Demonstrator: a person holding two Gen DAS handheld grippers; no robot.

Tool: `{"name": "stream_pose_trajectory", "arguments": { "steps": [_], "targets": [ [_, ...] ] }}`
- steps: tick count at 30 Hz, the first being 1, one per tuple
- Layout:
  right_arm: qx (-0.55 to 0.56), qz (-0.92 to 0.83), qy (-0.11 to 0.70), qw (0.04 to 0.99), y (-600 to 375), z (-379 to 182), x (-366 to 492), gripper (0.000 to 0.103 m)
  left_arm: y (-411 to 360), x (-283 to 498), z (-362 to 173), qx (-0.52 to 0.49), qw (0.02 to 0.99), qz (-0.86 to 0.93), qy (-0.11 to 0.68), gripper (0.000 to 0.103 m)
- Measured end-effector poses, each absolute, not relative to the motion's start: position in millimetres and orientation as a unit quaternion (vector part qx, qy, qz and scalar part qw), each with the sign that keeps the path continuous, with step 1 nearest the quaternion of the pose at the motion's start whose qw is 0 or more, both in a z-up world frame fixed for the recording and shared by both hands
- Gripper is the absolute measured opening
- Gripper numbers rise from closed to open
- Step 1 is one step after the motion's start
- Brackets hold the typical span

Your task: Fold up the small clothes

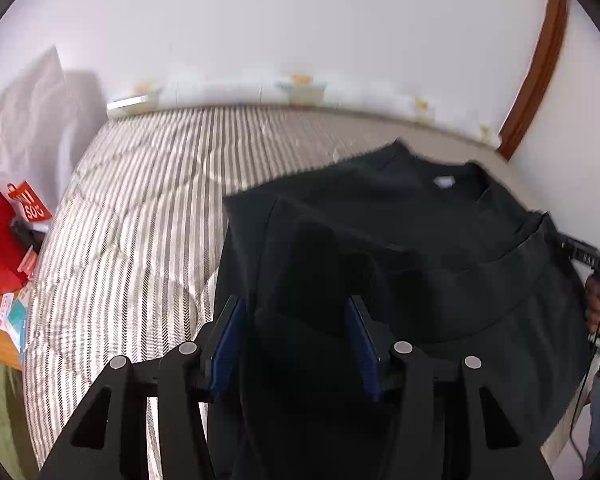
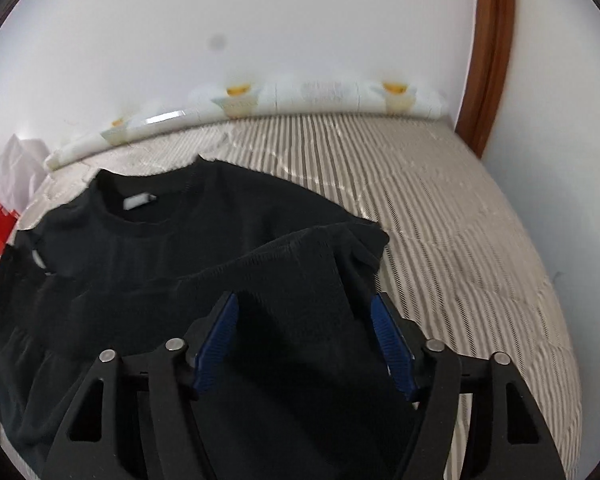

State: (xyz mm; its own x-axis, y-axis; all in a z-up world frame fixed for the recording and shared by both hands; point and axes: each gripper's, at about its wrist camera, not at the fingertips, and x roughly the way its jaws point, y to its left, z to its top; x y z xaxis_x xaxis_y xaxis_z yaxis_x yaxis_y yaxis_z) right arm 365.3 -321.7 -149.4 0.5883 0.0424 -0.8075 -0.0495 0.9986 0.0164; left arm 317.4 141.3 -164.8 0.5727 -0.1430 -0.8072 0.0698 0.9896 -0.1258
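Already the black T-shirt (image 1: 400,216) lies on the striped bed cover (image 1: 140,216), neck label up and collar toward the wall, with its lower part brought up over the chest, so I judge one fold laid and the rest (sides or sleeves, then a final halving) not yet done. Both tools stand over the near, folded edge: the left gripper (image 1: 296,344) has its blue pads spread with dark cloth lying between them, not pinched. Likewise the right gripper (image 2: 304,344) is spread above the shirt's right-hand fold, gripping nothing.
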Motion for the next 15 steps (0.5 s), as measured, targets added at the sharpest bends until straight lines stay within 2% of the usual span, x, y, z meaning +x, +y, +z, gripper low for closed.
{"name": "stream_pose_trajectory", "arguments": {
  "steps": [1, 2, 3, 5, 12, 15],
  "targets": [
    [-0.001, 0.034, 0.463, 0.886, -322.5, -155.1, 371.9, 0.043, 141.4, 319.4, -169.2, -0.044, 0.882, -0.063, 0.464, 0.039],
    [0.000, 0.034, 0.465, 0.884, -324.0, -158.2, 376.2, 0.038, 141.2, 318.8, -170.6, -0.046, 0.881, -0.067, 0.466, 0.024],
    [-0.001, 0.033, 0.460, 0.887, -324.7, -157.3, 375.7, 0.024, 140.9, 316.5, -169.1, -0.039, 0.884, -0.058, 0.461, 0.017],
    [0.001, 0.048, 0.435, 0.899, -329.0, -146.1, 366.2, 0.021, 138.4, 307.2, -158.6, -0.025, 0.898, -0.060, 0.435, 0.013],
    [0.030, 0.065, 0.325, 0.943, -340.5, -100.8, 342.4, 0.018, 133.3, 306.2, -112.6, -0.045, 0.932, -0.055, 0.356, 0.012],
    [0.043, 0.048, 0.338, 0.939, -343.9, -105.1, 365.1, 0.018, 131.8, 331.5, -116.6, -0.047, 0.929, -0.022, 0.367, 0.012]
  ]
}}
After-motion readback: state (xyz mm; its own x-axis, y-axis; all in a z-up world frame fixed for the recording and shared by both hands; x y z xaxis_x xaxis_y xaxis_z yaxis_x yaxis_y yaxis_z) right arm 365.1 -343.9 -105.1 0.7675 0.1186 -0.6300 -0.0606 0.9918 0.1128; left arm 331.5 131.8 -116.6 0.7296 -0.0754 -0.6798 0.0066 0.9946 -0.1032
